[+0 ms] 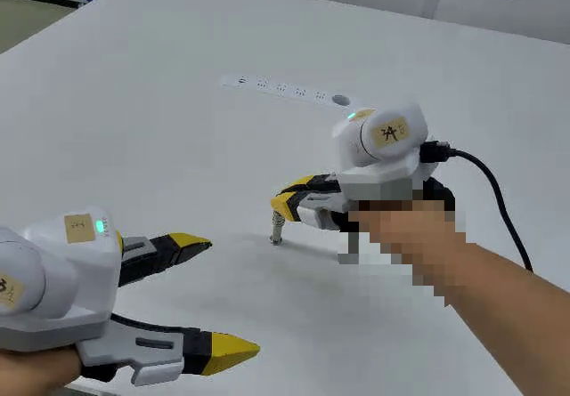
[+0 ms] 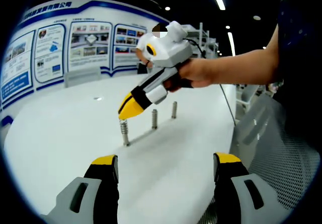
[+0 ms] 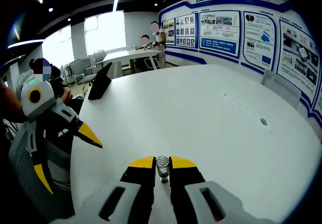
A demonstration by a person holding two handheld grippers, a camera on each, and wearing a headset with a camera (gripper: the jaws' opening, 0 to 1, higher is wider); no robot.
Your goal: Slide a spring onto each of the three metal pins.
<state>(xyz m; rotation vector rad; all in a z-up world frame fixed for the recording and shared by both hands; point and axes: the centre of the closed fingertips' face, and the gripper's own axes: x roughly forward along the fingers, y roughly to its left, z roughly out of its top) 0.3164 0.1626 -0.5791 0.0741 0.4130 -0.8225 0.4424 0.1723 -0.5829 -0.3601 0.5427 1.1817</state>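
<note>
The white tabletop (image 1: 178, 147) carries three upright pins (image 2: 154, 119) in a row. The left tongs (image 1: 233, 296) hover above it spread wide, holding nothing, while the right tongs (image 1: 283, 205) are almost closed, pinching a spring (image 3: 162, 168). The spring stands vertical, its long axis in line with the nearest pin, coils around that pin's upper part.

White table (image 1: 178, 102); left gripper (image 1: 224, 296) and right gripper (image 1: 283, 205) white, black jaws tipped yellow — silver spring (image 3: 162, 167), grey metal pins (image 2: 174, 110).
</note>
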